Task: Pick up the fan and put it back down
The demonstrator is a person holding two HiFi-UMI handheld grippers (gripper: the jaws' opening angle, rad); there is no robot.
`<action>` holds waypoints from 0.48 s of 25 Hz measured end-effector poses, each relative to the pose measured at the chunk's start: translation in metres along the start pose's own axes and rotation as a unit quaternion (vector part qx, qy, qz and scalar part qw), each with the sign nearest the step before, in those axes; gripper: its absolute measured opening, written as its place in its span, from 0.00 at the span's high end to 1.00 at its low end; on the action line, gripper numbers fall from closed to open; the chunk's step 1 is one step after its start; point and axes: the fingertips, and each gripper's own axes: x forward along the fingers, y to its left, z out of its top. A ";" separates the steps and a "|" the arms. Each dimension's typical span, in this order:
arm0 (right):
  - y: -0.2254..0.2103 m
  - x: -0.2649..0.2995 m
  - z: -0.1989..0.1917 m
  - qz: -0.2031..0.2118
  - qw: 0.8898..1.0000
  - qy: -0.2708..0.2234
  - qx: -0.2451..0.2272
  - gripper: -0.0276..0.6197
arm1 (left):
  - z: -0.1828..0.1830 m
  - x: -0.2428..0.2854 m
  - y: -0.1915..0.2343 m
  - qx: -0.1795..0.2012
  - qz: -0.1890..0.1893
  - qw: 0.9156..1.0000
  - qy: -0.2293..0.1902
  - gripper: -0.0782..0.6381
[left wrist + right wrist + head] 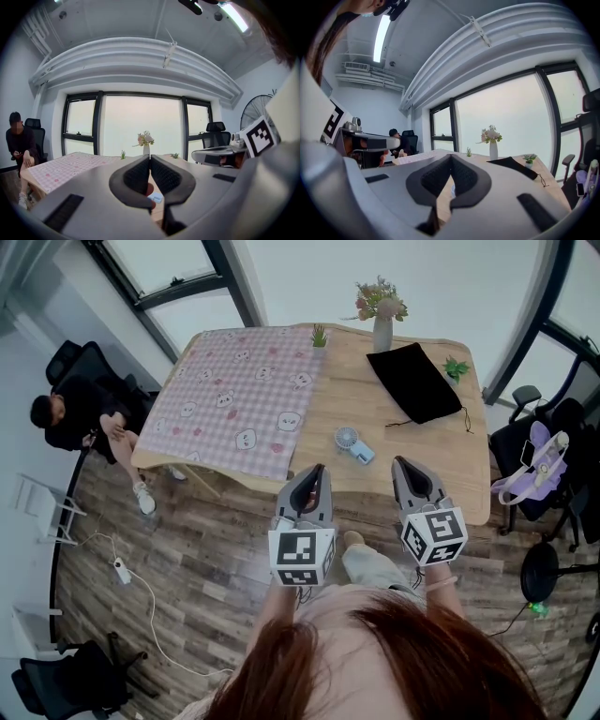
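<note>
The small pale-blue fan (353, 444), round-headed and seemingly laid flat, is seen on the table (450, 474); left gripper (318, 468) and right gripper (397, 462) are closed, empty.

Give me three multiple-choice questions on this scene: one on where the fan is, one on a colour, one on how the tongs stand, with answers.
1. Where is the fan?
A. on a shelf
B. on the bare wood of the table, right of the checked cloth
C. in a drawer

2. What colour is the pouch?
A. red
B. yellow
C. black

3. How do the left tongs and the right tongs stand?
A. both shut and empty
B. both wide open
C. one clamped on the fan

Answers:
1 B: the head view shows it lying on wood near the table's front edge, off the cloth.
2 C: it is a flat black shape beside the vase.
3 A: each gripper view shows the jaws meeting with nothing between them.
</note>
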 end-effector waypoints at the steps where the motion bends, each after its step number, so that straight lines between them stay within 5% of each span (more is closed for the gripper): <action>1: 0.001 -0.001 0.000 0.001 1.000 0.001 -0.001 0.96 | 0.001 0.000 0.000 0.000 0.000 1.000 -0.001 0.87; 12: 0.000 -0.006 0.005 0.004 1.000 0.000 -0.006 0.96 | 0.004 0.004 -0.009 0.006 -0.009 1.000 -0.004 0.87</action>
